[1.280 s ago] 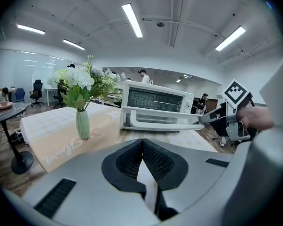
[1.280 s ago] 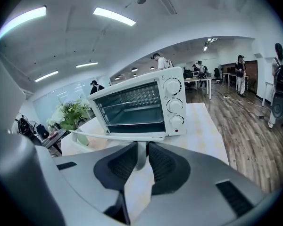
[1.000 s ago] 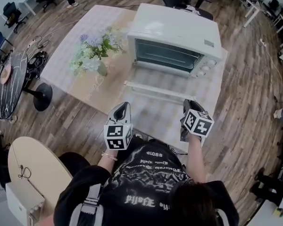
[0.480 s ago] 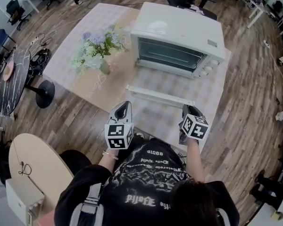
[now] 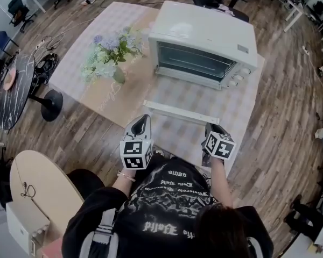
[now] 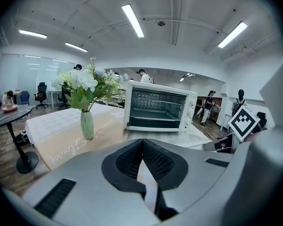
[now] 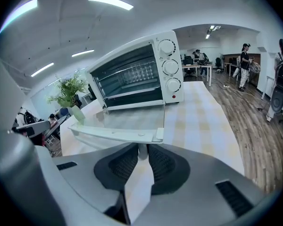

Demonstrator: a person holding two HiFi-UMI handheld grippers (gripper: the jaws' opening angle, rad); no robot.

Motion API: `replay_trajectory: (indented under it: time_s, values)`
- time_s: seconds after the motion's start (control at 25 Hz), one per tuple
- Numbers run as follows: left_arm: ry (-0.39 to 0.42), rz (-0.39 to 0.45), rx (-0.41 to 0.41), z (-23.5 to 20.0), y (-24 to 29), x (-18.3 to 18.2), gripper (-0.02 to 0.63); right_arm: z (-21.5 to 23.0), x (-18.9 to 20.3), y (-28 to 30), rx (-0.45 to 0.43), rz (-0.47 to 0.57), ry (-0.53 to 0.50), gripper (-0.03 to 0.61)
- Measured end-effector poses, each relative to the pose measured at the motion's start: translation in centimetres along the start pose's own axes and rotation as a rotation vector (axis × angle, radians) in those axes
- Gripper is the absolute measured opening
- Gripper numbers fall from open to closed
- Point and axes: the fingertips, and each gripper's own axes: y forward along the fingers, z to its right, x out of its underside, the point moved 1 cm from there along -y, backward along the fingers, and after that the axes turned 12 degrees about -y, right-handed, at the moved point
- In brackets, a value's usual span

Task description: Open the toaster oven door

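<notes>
Right gripper view shows the right gripper (image 7: 140,149) pinching the rigid, smooth door handle (image 7: 113,134) at the toaster oven's (image 7: 137,74) 6 o'clock, while the left gripper (image 6: 142,144) is closed and empty.

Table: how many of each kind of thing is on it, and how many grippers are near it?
Oven: 1
Vase of flowers: 1
Grippers: 2, the left gripper shut on nothing, the right gripper shut on the oven's handle
Total: 4
</notes>
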Motion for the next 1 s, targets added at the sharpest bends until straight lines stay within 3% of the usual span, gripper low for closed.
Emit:
replay_trajectory:
  time_s: [1.0]
  values:
    - [0.007,-0.016,-0.019,0.3,0.8,0.6,0.02,0.4,3.2,2.4,-0.02,-0.113,0.029,0.081]
